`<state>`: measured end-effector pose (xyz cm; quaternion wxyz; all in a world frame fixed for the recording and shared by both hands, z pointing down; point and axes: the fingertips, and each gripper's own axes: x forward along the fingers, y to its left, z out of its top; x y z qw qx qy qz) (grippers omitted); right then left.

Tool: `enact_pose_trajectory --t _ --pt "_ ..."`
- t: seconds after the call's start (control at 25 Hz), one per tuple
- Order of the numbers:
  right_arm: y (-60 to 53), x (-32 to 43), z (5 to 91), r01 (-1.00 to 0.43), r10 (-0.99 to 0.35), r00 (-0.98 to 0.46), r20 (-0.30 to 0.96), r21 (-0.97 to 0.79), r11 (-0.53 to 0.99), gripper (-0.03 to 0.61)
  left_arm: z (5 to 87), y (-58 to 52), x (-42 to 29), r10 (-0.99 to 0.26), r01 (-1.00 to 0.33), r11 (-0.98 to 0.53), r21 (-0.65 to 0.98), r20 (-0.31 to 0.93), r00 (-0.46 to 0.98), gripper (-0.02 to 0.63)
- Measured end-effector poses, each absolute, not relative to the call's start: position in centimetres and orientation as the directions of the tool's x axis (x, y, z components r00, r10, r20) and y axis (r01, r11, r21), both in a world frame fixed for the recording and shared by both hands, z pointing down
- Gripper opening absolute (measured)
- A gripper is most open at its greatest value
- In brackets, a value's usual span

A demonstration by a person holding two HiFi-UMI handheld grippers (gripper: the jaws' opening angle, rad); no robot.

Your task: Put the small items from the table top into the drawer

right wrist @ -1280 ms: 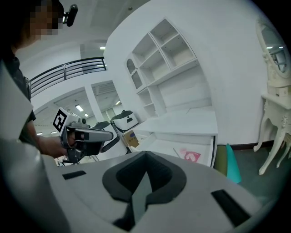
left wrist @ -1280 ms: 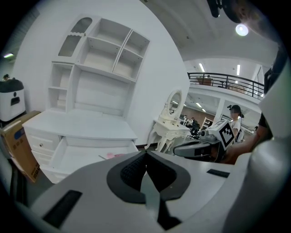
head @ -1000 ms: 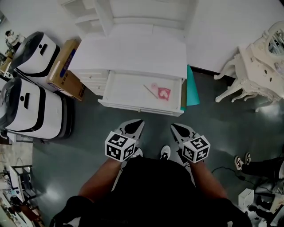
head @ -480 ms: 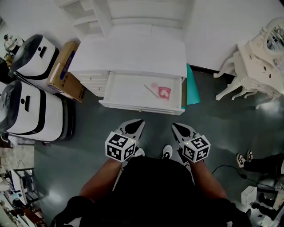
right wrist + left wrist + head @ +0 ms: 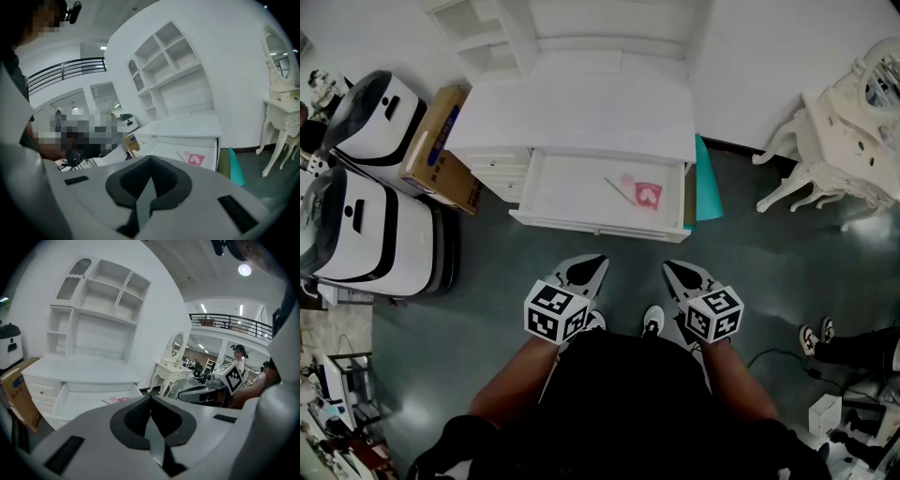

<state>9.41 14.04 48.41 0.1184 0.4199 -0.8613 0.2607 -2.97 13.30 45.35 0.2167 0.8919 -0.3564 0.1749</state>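
Observation:
The white desk's drawer (image 5: 567, 197) stands pulled open. A pink packet (image 5: 647, 196), a pale pink round piece (image 5: 627, 181) and a thin stick (image 5: 616, 191) lie inside it at the right. The desk top (image 5: 581, 117) shows bare white. My left gripper (image 5: 593, 264) and right gripper (image 5: 672, 270) hover close to my body, well short of the drawer front, both shut with nothing between the jaws. In the left gripper view the shut jaws (image 5: 150, 400) point at the drawer (image 5: 82, 401). The right gripper view shows its shut jaws (image 5: 150, 161) below the pink packet (image 5: 196, 159).
A cardboard box (image 5: 441, 150) leans at the desk's left, beside two white-and-black machines (image 5: 366, 117) (image 5: 356, 234). A teal panel (image 5: 705, 187) stands at the desk's right. An ornate white dressing table (image 5: 844, 141) is further right. Another person's feet (image 5: 814, 339) show at the right edge.

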Motion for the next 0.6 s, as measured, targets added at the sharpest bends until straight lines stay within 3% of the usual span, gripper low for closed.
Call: enact_pose_trajectory --t 0.6 --pt "14.42 9.50 48.68 -0.781 -0.655 -0.625 0.426 -0.349 0.518 0.026 45.41 13.80 -2.97 -0.566 -0.717 -0.646 0.263 0.465 0.681 0.009"
